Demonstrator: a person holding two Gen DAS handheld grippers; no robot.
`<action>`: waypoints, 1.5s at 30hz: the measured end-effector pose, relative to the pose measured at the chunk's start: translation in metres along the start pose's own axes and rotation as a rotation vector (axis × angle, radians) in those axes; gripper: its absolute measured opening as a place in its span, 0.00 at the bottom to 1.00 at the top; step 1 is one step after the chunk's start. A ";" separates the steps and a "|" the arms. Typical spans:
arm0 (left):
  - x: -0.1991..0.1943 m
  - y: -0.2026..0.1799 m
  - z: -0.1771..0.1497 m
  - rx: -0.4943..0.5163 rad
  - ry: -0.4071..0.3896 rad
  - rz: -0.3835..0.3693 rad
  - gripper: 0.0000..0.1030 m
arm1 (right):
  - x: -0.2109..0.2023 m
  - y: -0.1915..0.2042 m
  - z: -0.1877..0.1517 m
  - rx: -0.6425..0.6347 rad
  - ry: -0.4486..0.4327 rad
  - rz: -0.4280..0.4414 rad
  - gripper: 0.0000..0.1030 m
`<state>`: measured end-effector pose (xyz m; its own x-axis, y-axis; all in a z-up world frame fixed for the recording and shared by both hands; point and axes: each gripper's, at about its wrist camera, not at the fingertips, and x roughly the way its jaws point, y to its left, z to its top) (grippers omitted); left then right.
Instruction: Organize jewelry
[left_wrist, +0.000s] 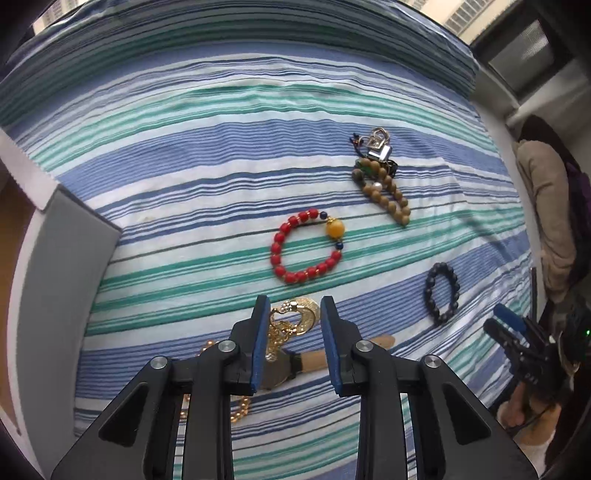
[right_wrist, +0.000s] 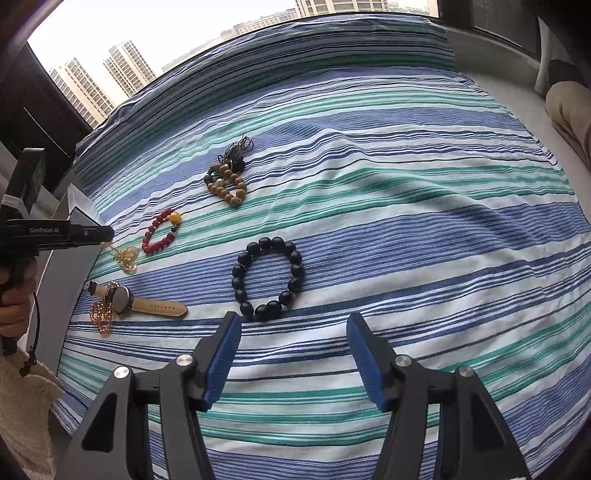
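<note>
Jewelry lies scattered on a striped sheet (right_wrist: 406, 221). Left gripper (left_wrist: 291, 317) hangs over the gold necklace (left_wrist: 295, 319), which sits between its narrowed pads; actual pinching I cannot tell. Right gripper (right_wrist: 293, 332) stands spread, near the black bead bracelet (right_wrist: 268, 278); red bracelet (left_wrist: 308, 245) further off

A striped sheet (right_wrist: 406, 229) in blue, white and teal covers the bed, its cloth lightly rippled under flat daylight. Behind it, a window (right_wrist: 155, 48) looks out on pale high-rise towers (right_wrist: 125, 70) beneath a white, overcast sky. A dark frame (right_wrist: 40, 107) edges the glass at the left. A grey ledge (right_wrist: 495, 77) runs along the bed's far right side, below a vented panel (left_wrist: 469, 18).
</note>
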<state>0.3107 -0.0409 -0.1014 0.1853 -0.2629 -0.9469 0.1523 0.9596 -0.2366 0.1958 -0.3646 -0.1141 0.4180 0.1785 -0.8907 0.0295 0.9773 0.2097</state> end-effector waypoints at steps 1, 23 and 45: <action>0.001 0.004 0.001 -0.005 -0.004 0.008 0.26 | 0.005 0.000 0.005 0.002 0.017 0.000 0.60; 0.000 0.031 0.001 -0.048 -0.026 -0.003 0.26 | 0.058 0.008 0.032 0.084 0.211 -0.077 0.59; -0.095 0.042 -0.029 -0.087 -0.113 -0.039 0.26 | -0.029 0.120 0.066 -0.191 0.037 -0.027 0.11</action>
<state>0.2716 0.0274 -0.0277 0.2896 -0.3052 -0.9072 0.0777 0.9522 -0.2955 0.2474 -0.2598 -0.0365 0.3853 0.1523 -0.9101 -0.1341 0.9851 0.1081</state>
